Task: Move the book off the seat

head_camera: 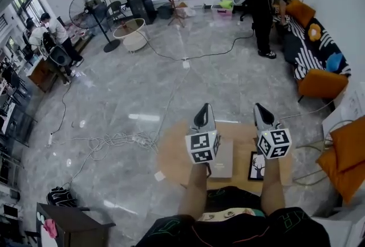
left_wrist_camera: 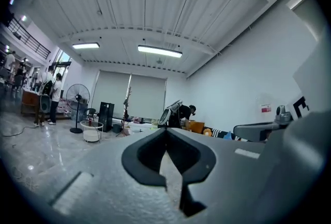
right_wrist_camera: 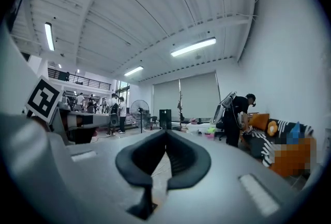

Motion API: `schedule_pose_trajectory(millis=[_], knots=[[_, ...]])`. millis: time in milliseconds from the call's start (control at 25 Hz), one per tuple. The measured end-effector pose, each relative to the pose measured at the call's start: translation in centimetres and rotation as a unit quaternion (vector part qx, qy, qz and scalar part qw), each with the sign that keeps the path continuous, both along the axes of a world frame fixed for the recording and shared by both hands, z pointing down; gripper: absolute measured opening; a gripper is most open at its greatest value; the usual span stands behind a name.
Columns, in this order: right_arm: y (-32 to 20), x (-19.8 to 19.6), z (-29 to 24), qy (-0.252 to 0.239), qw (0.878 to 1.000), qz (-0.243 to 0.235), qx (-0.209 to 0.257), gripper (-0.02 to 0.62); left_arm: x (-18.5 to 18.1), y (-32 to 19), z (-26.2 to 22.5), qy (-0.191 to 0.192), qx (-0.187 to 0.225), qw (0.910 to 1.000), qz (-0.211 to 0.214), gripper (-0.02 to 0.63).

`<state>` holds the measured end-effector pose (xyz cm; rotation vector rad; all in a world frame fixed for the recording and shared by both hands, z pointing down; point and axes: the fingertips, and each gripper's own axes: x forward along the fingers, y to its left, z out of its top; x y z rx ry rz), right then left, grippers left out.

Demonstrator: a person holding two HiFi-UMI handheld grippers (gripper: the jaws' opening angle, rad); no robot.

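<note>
My left gripper (head_camera: 204,110) and right gripper (head_camera: 262,109) are both closed and empty, high above the book (head_camera: 223,159), so when descending I might knock it sideways.

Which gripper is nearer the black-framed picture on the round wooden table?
Right. The right gripper hangs over the black-framed picture; the left gripper hangs further left.

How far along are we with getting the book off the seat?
Looks done, perhaps: a grey book-like slab lies on the round table beside a framed picture; I can't confirm it's the book. In hand: nothing; the left gripper and right gripper are shut, empty, pointing level. Left: nothing obvious; the seat of the orange chair looks bare.
</note>
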<state>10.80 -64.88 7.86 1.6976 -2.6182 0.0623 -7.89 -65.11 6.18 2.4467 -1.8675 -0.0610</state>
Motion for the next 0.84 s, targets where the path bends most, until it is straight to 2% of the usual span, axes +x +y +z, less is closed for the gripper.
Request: schedule_pose_trajectory(millis=[240,360,440,640,840], knots=[[0.0,-0.3,-1.1,0.016,1.000,0.003,0.018,0.003,-1.2,0.2,-0.1,-0.003,0.008,0.9998,-0.016,0.011],[-0.1,-0.2,-1.4,0.018,0.999,0.014,0.022,0.003,-1.3,0.4,-0.6,0.013,0.019,0.9997,-0.006,0.011],[-0.3,0.1,-1.5,0.020,0.999,0.021,0.025,0.003,-1.1,0.3,-0.7,0.025,0.025,0.9994,0.001,0.011],[-0.6,1.5,-1.6,0.020,0.999,0.035,0.025,0.003,-0.2,-0.3,0.2,0.019,0.016,0.9997,0.002,0.011],[-1.2,2.9,-1.7,0.027,0.999,0.037,0.026,0.003,1.1,-1.0,0.8,0.035,0.013,0.9993,0.005,0.011]])
